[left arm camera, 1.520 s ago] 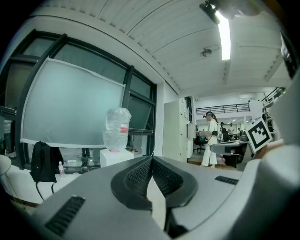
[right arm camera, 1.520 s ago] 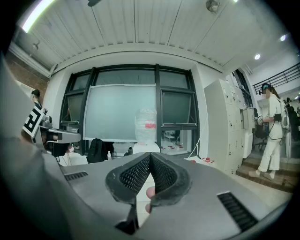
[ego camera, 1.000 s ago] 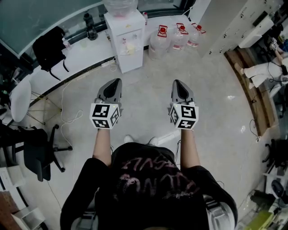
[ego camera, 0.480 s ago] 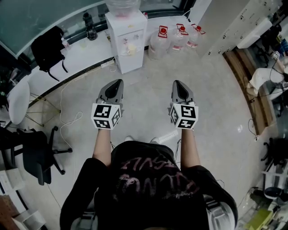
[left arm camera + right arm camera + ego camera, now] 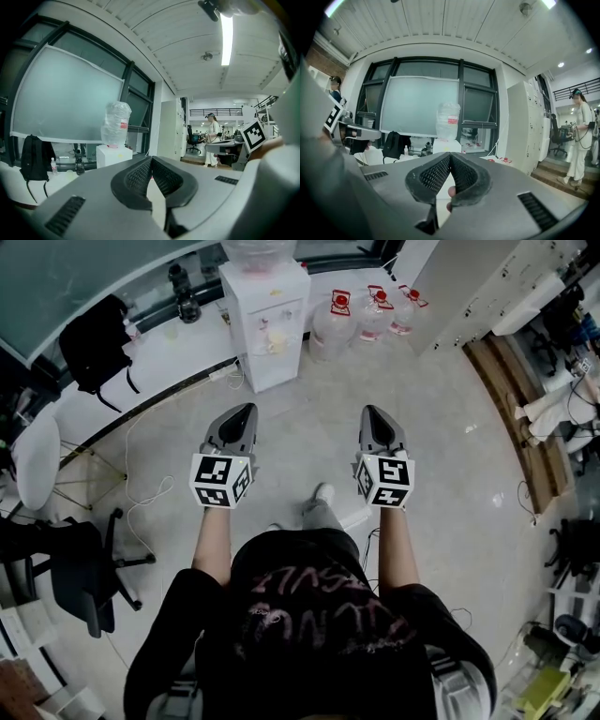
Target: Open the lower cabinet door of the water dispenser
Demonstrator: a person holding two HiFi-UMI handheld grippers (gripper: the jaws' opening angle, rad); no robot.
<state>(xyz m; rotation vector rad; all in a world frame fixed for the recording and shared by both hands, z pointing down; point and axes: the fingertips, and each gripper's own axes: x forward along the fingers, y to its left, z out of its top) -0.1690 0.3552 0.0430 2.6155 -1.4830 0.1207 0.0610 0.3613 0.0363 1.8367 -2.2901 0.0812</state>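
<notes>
Stepped forward since a second ago, one foot [image 5: 322, 495] now leading. Still well short of the water dispenser [image 5: 265, 320], far ahead of the left hand-held gripper [image 5: 244, 411]. Left and right hand-held gripper [image 5: 369, 412] both pinched together, empty. Lower cabinet door [image 5: 275, 364] untouched; more walking needed.

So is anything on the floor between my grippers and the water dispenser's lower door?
Nothing visible does. Only bare floor lies between the left gripper, the right gripper and the water dispenser's lower door. The water jugs stand right of it.
</notes>
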